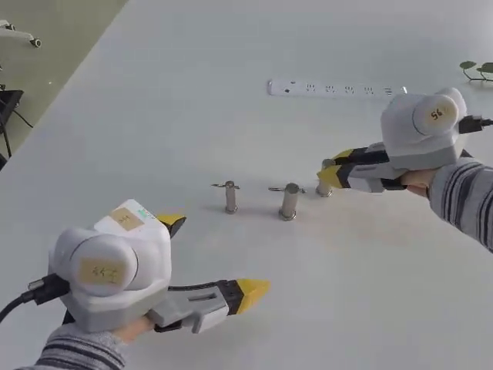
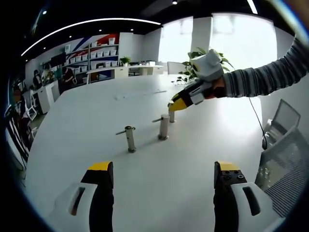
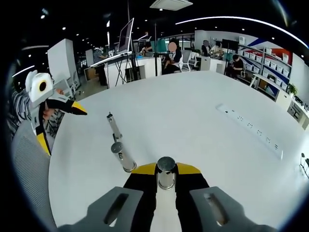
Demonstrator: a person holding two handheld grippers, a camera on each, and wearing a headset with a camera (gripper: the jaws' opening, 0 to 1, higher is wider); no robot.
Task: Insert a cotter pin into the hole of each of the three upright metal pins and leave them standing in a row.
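Table: a broad white worktop point(image 1: 231, 77); a long white power strip point(image 1: 335, 89) lies at its far side, well apart from the work.
Left tool: my left gripper point(image 1: 216, 254), grey-white with yellow-tipped black jaws, hangs over bare table, jaws wide apart and empty.
Right tool: my right gripper point(image 1: 330, 176), its twin, is clamped on the third steel pin point(image 3: 166, 173), which stands upright.
Row: the first steel pin point(image 1: 230, 199) and middle steel pin point(image 1: 289, 202) stand in line with it.
Wires: a thin cotter pin point(image 1: 225, 185) crosses the first pin's top and a second cotter pin point(image 1: 278, 188) the middle's.
Progress: I judge two of three done. I see none in the third, though the jaws partly hide it.
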